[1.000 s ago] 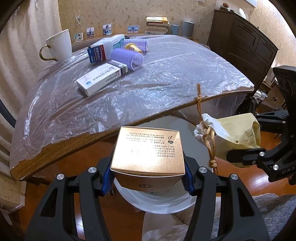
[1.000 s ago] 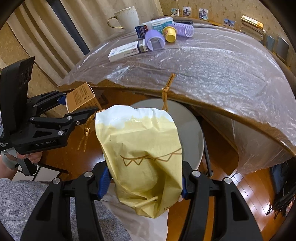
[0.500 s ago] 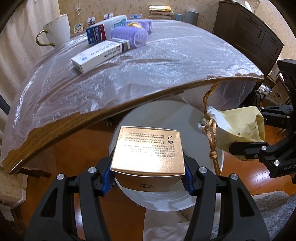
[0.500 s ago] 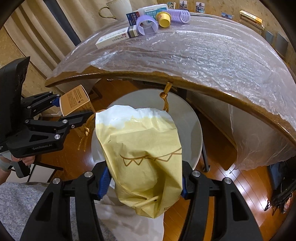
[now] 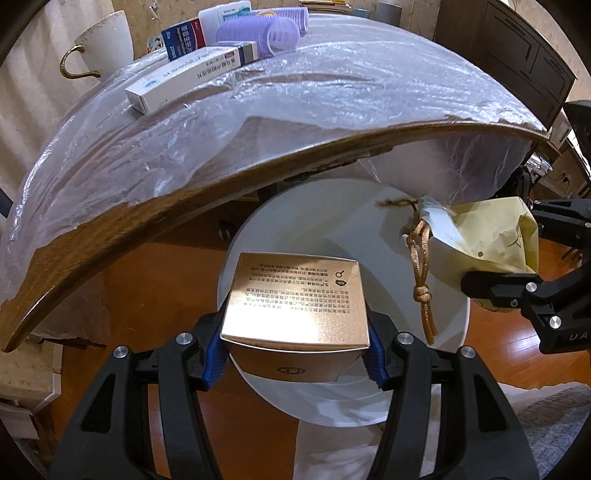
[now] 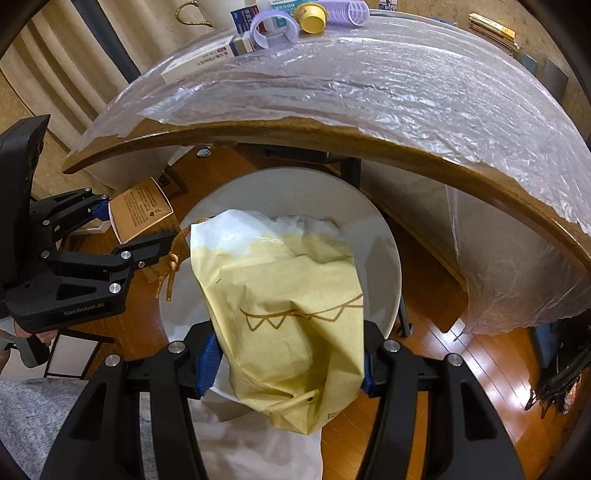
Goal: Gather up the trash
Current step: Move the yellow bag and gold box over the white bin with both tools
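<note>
My left gripper (image 5: 295,363) is shut on a gold printed box (image 5: 295,306), held over the white round bin (image 5: 458,328) that stands on the floor below the table edge. My right gripper (image 6: 284,363) is shut on a crumpled yellow paper bag (image 6: 288,314) with a gold cord (image 6: 171,266), also over the white bin (image 6: 388,258). In the left wrist view the yellow bag (image 5: 491,240) and its cord (image 5: 421,266) hang at the right over the bin's rim. The right wrist view shows the gold box (image 6: 142,212) at the left in the other gripper.
The wooden table (image 5: 110,236), covered with clear plastic film, overhangs the bin. On its far side lie white medicine boxes (image 5: 192,79), purple hair rollers (image 5: 258,31) and a white cup (image 5: 103,44). A dark cabinet (image 5: 517,55) stands at the right. A white liner (image 6: 258,443) hangs down the bin's near side.
Both grippers have sunk from table height to below the table edge, over the white bin. The box and the bag stay gripped as before.
</note>
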The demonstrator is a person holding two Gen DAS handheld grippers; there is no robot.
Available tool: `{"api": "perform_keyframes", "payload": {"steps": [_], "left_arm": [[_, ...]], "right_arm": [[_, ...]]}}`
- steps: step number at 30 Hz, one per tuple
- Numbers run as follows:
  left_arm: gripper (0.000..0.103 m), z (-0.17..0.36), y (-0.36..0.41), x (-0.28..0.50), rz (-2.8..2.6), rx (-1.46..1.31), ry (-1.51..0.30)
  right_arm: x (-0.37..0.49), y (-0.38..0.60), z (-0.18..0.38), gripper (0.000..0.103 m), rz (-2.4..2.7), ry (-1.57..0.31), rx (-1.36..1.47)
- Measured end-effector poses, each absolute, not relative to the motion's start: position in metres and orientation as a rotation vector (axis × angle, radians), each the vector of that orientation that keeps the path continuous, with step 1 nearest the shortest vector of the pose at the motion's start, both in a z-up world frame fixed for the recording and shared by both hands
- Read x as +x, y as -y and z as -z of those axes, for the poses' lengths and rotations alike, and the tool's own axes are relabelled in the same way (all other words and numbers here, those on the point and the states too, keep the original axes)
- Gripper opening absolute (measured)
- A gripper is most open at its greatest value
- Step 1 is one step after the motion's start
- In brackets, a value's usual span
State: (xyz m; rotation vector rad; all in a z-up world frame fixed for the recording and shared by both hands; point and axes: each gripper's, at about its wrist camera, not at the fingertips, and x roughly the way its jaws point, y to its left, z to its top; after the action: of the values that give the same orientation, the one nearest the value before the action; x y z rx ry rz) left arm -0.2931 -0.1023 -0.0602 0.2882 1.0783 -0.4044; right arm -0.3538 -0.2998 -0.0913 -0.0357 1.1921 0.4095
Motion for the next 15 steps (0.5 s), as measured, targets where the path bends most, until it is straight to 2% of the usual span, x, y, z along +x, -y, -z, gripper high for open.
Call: {"api": "perform_keyframes", "payload": {"steps": [15], "left_arm": [[0.059, 0.089, 0.108, -0.282, 0.405, 0.339, -1.119]], "right_arm": [[-0.347, 0.290, 0.116, 0.056, -0.349, -1.210, -0.075]]}}
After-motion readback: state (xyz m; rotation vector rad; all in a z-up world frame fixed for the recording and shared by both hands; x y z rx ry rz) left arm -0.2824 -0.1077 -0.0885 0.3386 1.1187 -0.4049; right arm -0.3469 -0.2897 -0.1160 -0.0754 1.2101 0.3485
